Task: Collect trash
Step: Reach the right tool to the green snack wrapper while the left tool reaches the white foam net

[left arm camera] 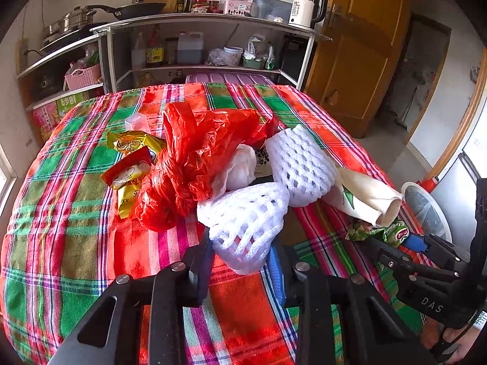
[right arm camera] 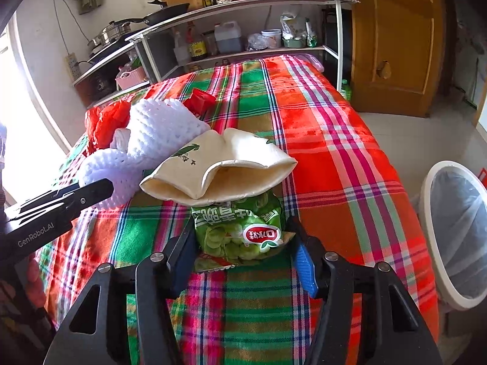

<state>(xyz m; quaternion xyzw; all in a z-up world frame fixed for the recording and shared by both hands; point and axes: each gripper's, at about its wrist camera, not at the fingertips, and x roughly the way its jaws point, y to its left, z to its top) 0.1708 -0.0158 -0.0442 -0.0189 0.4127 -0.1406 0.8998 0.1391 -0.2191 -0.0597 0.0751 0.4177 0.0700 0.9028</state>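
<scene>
A heap of trash lies on the plaid tablecloth [left arm camera: 76,213]. My left gripper [left arm camera: 240,246] is shut on the nearer white foam net [left arm camera: 246,213], which bulges between its pads. A second foam net [left arm camera: 299,164], a knotted red plastic bag [left arm camera: 188,164] and a flattened cream paper cup [right arm camera: 219,167] lie just beyond. My right gripper [right arm camera: 243,243] stands open around a green snack bag [right arm camera: 240,234]. The bag lies flat, with a pad close at each side edge. The left gripper's tip [right arm camera: 106,188] shows beside the foam nets in the right wrist view.
Yellow and red snack wrappers [left arm camera: 131,167] and a clear plastic cup [left arm camera: 138,121] lie left of the red bag. A white bin [right arm camera: 456,231] with a liner stands on the floor off the table's right edge. Kitchen shelves [left arm camera: 197,67] stand behind the table, and a wooden door [right arm camera: 395,39] at the right.
</scene>
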